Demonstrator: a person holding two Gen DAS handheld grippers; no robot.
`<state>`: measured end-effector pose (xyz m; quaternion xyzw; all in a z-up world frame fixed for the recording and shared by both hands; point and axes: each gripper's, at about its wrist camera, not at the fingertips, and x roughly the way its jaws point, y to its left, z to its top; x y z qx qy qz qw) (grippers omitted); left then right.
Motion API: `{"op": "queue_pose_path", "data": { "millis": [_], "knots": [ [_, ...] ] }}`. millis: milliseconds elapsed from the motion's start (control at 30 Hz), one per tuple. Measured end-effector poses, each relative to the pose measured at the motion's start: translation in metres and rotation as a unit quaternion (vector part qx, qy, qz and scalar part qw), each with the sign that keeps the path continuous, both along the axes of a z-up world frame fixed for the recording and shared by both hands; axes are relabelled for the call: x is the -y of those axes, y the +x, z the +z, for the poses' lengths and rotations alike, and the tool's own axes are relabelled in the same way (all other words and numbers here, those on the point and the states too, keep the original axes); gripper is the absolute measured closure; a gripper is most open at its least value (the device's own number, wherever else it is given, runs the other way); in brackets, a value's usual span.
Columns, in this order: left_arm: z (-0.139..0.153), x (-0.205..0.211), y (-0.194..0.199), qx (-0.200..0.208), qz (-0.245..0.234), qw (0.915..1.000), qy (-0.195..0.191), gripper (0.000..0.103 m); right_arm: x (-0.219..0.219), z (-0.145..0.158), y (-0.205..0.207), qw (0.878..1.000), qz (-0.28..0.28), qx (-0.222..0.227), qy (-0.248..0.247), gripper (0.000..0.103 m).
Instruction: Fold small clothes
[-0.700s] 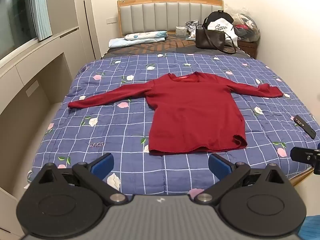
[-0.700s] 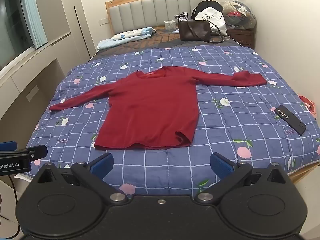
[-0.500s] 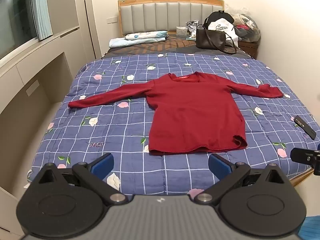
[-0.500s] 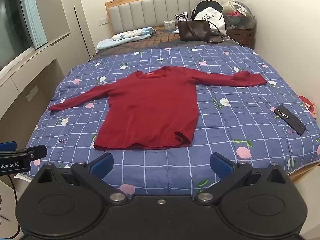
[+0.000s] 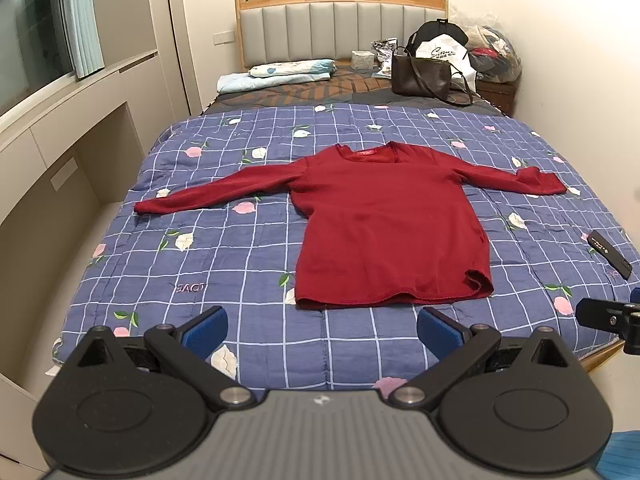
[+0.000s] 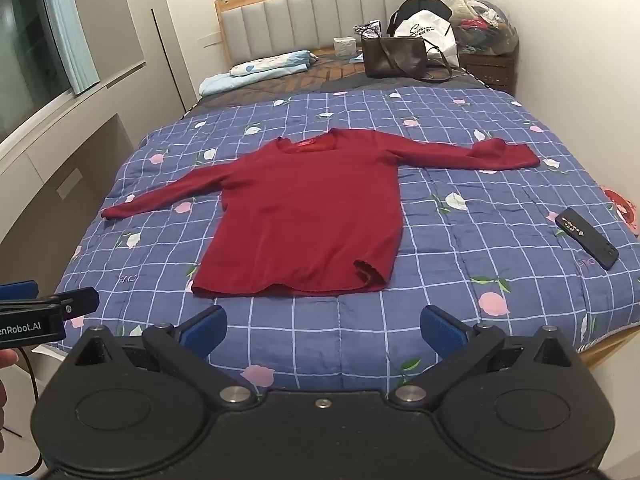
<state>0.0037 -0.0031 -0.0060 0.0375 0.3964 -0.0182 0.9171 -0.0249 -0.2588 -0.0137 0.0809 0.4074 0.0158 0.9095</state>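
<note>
A dark red long-sleeved top [image 5: 384, 224] lies flat on the blue checked quilt [image 5: 240, 264], front up, both sleeves spread out, neckline toward the headboard. It also shows in the right wrist view [image 6: 312, 216]. Its hem's right corner is slightly curled. My left gripper [image 5: 322, 326] is open and empty, held above the foot of the bed, short of the hem. My right gripper [image 6: 323, 326] is open and empty, likewise back from the hem, to the right of the left one.
A black remote [image 6: 586, 237] lies on the quilt at the right edge. A brown handbag [image 5: 422, 78], bags and folded bedding [image 5: 280, 74] sit by the headboard. A built-in cabinet [image 5: 48, 152] runs along the left; a wall is on the right.
</note>
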Motion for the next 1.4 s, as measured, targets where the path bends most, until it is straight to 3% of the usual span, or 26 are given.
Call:
{"op": "queue_pose_path", "data": {
  "millis": [1167,1400],
  "knots": [
    [-0.002,0.000,0.003,-0.005,0.000,1.0000,-0.002,0.000,0.000,-0.005,0.005,1.000,0.000,-0.007,0.002,0.000],
    [-0.014,-0.004,0.003,-0.007,0.000,1.0000,-0.005,0.000,-0.002,-0.010,0.009,1.000,-0.002,-0.011,0.002,0.000]
  ]
}}
